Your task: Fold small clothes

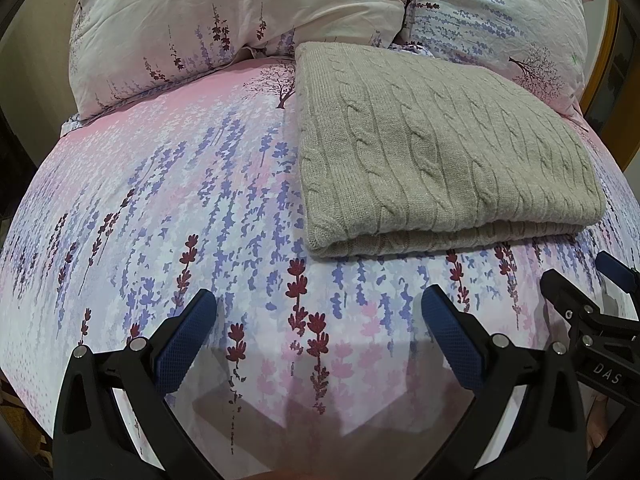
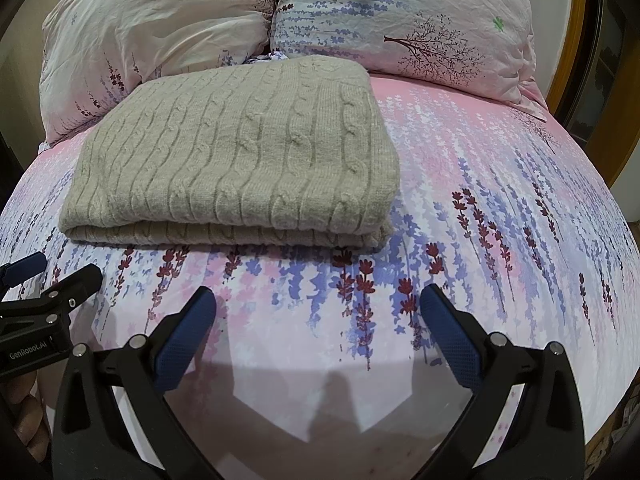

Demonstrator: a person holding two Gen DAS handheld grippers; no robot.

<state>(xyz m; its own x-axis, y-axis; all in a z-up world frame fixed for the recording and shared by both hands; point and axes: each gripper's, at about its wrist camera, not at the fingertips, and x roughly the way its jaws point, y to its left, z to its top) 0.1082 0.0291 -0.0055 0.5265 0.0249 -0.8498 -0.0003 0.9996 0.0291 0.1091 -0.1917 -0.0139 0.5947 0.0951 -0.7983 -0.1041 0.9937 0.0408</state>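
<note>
bed (image 1: pixel 168 184) with pink and lavender floral sheet fills both views, biggest thing here. two pillows at the head in matching print: left pillow (image 1: pixel 224 20) and right pillow (image 1: pixel 500 28), pushed together, seam between them visible in both views. the right wrist view shows the right pillow's tree print and a green clover mark in full; the left wrist view cuts that pillow at the frame edge and shows more of the left pillow instead. wooden frame edge (image 2: pixel 576 44) runs along the right side, clearer in the right wrist view.

folded grey cable-knit sweater (image 1: pixel 436 152) lies flat on the sheet in a neat rectangle, far edge just short of the pillows, folded edge facing the cameras, layers stacked.

left gripper (image 1: pixel 320 308) open wide, nothing between its blue pads, hovering over bare sheet; sweater sits ahead and to its right, apart from the fingers. right gripper (image 2: pixel 318 308) also spread wide and empty; sweater ahead and to its left, not touching. each view catches the other tool at its side edge: right gripper at the right of the left wrist view, left gripper at the left of the right wrist view, with part of a hand (image 2: pixel 24 412) below it.
</note>
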